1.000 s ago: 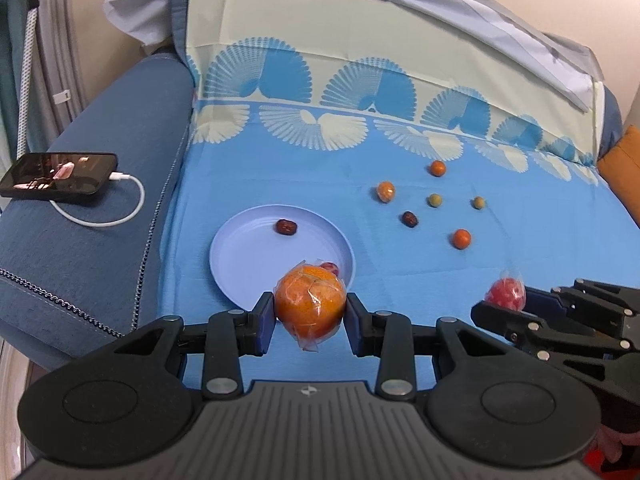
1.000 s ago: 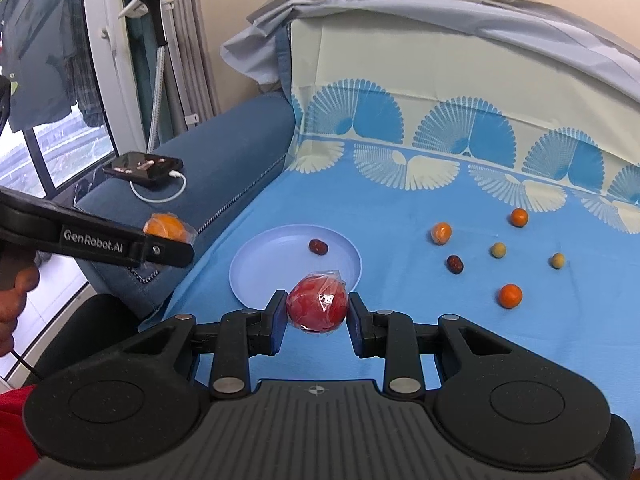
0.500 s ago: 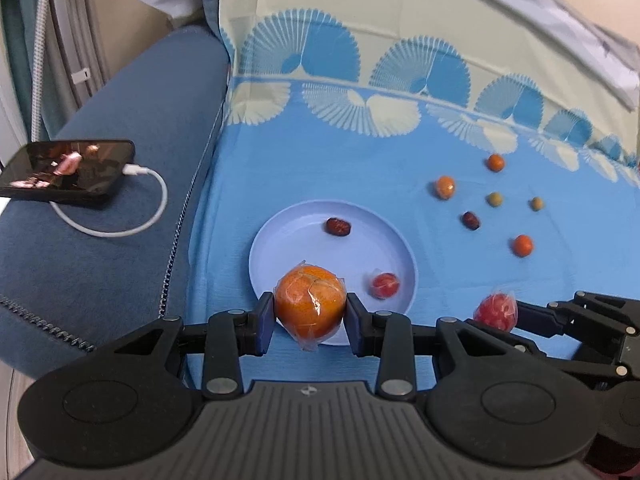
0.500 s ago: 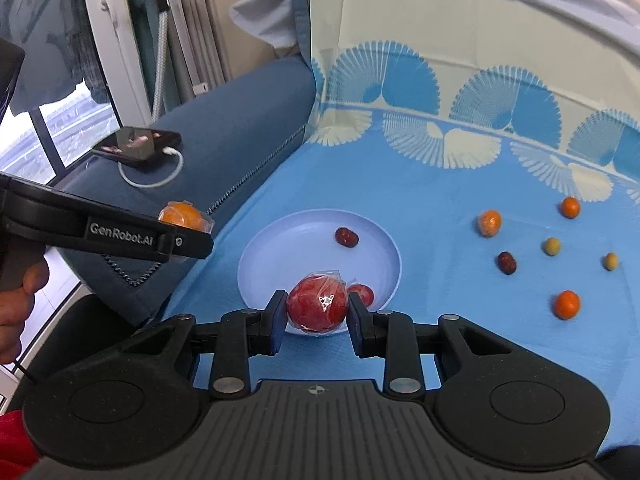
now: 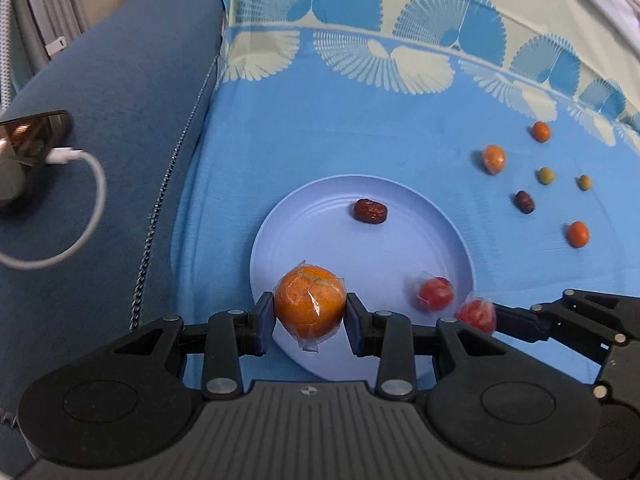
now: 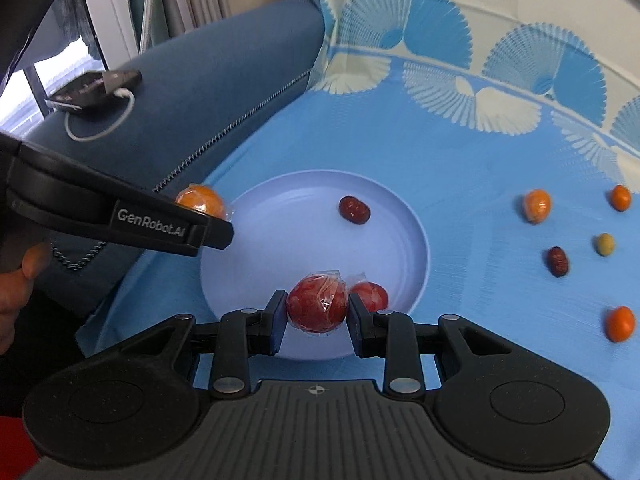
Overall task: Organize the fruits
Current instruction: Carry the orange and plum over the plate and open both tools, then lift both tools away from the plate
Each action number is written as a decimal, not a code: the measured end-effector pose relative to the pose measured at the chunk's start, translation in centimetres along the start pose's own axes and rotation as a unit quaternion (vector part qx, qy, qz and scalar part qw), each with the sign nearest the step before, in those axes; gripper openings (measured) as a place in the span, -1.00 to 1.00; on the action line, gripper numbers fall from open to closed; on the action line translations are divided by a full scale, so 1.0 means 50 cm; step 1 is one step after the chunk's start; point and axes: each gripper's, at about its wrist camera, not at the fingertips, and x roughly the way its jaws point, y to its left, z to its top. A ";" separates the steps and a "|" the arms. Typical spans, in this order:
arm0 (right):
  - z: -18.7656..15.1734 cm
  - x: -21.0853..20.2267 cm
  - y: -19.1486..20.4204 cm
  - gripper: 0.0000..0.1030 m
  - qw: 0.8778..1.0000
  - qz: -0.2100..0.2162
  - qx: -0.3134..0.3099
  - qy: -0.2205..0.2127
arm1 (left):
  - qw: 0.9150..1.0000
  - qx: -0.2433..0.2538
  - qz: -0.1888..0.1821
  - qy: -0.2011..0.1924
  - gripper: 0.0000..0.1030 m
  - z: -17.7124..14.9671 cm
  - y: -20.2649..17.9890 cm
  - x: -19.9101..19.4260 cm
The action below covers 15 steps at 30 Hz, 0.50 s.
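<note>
My left gripper (image 5: 311, 314) is shut on a plastic-wrapped orange (image 5: 310, 306) and holds it over the near left rim of the pale blue plate (image 5: 320, 248). My right gripper (image 6: 317, 311) is shut on a wrapped red fruit (image 6: 316, 303) over the plate's (image 6: 280, 232) near edge. On the plate lie a dark red date (image 5: 370, 211) and a small wrapped red fruit (image 5: 435, 293). The right gripper with its red fruit (image 5: 476, 315) shows in the left wrist view. The left gripper with the orange (image 6: 200, 200) shows in the right wrist view.
Several small fruits lie on the blue sofa cover right of the plate: oranges (image 5: 577, 234), a wrapped orange one (image 5: 493, 158), green ones (image 5: 545, 176) and a date (image 5: 524, 201). A phone (image 6: 94, 86) with a white cable (image 5: 80, 216) lies on the sofa arm at left.
Both grippers have moved forward and down toward the plate, each still holding its fruit. The plate now looks larger and closer in both views.
</note>
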 end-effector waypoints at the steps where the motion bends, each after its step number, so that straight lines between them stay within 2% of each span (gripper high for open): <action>1: 0.002 0.012 0.000 -0.35 1.000 0.000 -0.001 0.003 | 1.000 0.002 0.002 0.002 -0.22 0.003 -0.001 0.010; 10: 0.014 0.090 -0.002 -0.35 1.000 -0.005 -0.022 0.021 | 0.999 0.013 0.022 0.021 -0.21 0.029 0.005 0.099; 11: 0.018 0.093 0.000 -0.32 0.999 -0.007 -0.030 0.017 | 0.999 0.016 0.027 0.019 -0.10 0.031 0.005 0.103; 12: 0.022 0.095 0.001 -0.11 0.999 -0.012 -0.038 0.014 | 0.999 0.025 0.036 0.014 0.37 0.033 0.003 0.103; 13: 0.026 0.095 0.003 0.06 0.999 -0.019 -0.045 0.011 | 0.998 0.036 0.051 0.002 0.67 0.035 -0.002 0.096; 14: 0.030 0.091 0.003 0.32 0.998 -0.024 -0.049 0.006 | 0.997 0.043 0.066 -0.016 0.99 0.036 -0.006 0.086; 15: 0.034 0.085 0.003 0.50 0.998 -0.030 -0.052 0.001 | 0.995 0.049 0.073 -0.042 0.99 0.035 -0.008 0.071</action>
